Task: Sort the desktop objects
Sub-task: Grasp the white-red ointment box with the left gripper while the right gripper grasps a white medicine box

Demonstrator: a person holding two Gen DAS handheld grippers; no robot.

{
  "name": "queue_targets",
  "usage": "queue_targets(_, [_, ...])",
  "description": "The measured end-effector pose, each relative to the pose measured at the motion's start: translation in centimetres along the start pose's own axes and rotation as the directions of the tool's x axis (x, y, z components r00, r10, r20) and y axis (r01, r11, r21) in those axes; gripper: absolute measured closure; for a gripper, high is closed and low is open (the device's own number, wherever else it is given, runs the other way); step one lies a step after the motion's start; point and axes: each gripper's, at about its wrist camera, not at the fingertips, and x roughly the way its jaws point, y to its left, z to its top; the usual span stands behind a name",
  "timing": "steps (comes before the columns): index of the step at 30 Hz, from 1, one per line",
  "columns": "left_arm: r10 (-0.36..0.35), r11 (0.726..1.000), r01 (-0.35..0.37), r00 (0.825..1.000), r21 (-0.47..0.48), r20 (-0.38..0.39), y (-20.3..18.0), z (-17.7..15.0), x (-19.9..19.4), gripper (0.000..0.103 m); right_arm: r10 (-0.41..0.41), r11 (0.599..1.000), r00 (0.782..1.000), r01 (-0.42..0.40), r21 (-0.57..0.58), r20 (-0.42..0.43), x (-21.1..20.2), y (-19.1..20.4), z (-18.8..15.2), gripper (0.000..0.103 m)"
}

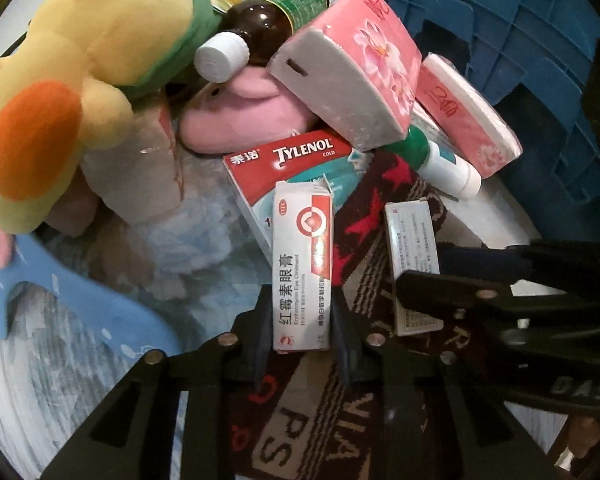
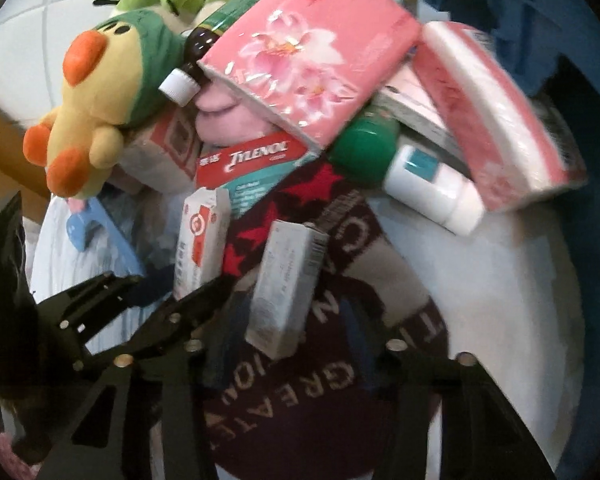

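A pile of mixed objects lies on the table. My left gripper (image 1: 302, 320) is shut on a red and white eye ointment box (image 1: 303, 264), which also shows in the right wrist view (image 2: 200, 240). My right gripper (image 2: 288, 320) is open, its jaws on either side of a grey-white medicine box (image 2: 284, 288), which lies on a dark lettered cloth (image 2: 340, 272); that box also shows in the left wrist view (image 1: 414, 264). A Tylenol box (image 1: 292, 168) lies just behind.
A yellow plush duck (image 1: 60, 92), a brown bottle (image 1: 260, 28), pink tissue packs (image 1: 352, 76), a pink plush (image 1: 244, 116), a white tube (image 1: 448, 168) and a blue flat toy (image 1: 60, 304) crowd the pile. A blue crate (image 1: 520, 40) stands at the back right.
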Motion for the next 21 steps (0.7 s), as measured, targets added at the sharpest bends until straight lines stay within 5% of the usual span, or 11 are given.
queue_targets(8, [0.006, 1.000, -0.006, 1.000, -0.003, 0.031, 0.0, -0.1, -1.9, 0.077, 0.026, 0.998, 1.000, -0.026, -0.051, -0.001, 0.4, 1.0, 0.3, 0.073])
queue_targets(21, [0.056, 0.998, -0.061, 0.976, 0.015, 0.208, -1.2, -0.3, -11.6, 0.077, 0.024, 0.992, 0.984, -0.002, -0.126, 0.176, -8.8, 4.0, -1.4, 0.073])
